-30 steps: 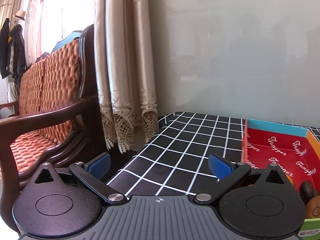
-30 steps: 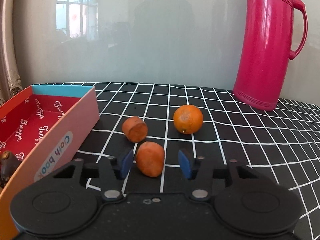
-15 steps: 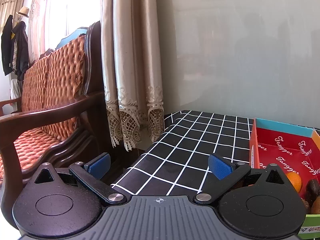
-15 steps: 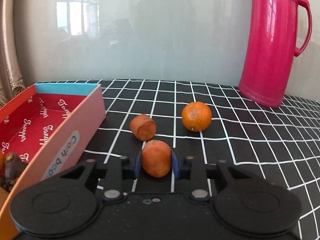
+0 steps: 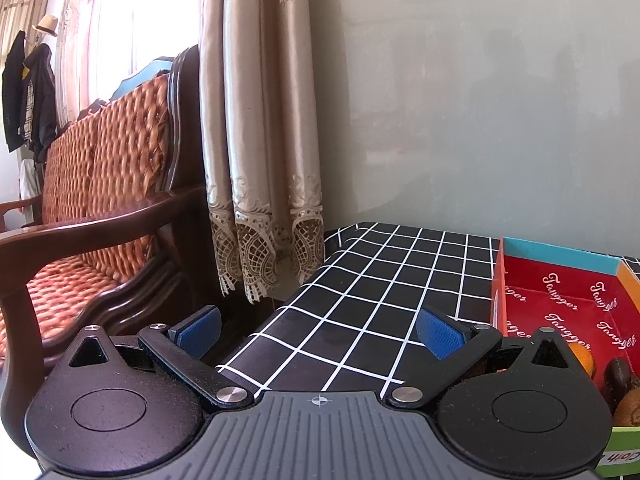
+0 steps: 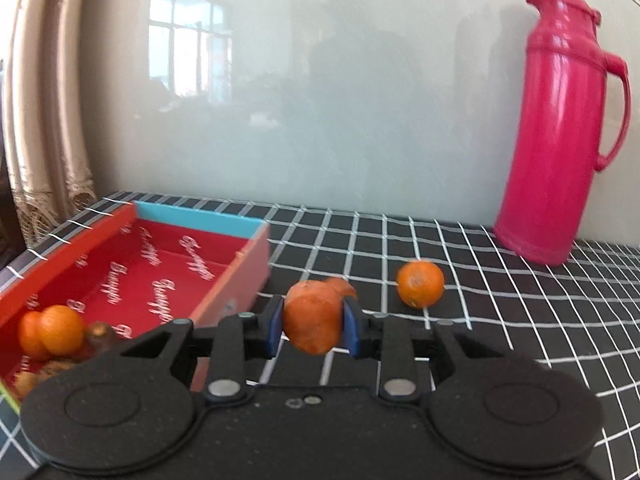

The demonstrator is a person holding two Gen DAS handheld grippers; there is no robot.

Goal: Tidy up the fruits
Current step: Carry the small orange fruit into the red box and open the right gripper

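Note:
My right gripper (image 6: pixel 313 322) is shut on a carrot piece (image 6: pixel 311 320), held just above the checked cloth beside the red box (image 6: pixel 236 272). A second carrot piece (image 6: pixel 344 286) peeks out behind it, and an orange (image 6: pixel 420 283) lies on the cloth to the right. Inside the box sit oranges (image 6: pixel 56 330) and brown fruits (image 6: pixel 100 334) at its near end. In the left wrist view my left gripper (image 5: pixel 318 334) stands open over the cloth with nothing between its blue pads, the red box (image 5: pixel 498 300) just to its right.
A tall pink thermos (image 6: pixel 556 128) stands at the back right against the grey wall. The table's left edge drops off next to a lace curtain (image 5: pixel 260 160) and a wooden bench with orange cushions (image 5: pixel 96 200).
My right gripper closed on the near carrot piece, lifted it off the cloth and swung left toward the red box. The left gripper's view shifted slightly, and it stayed open.

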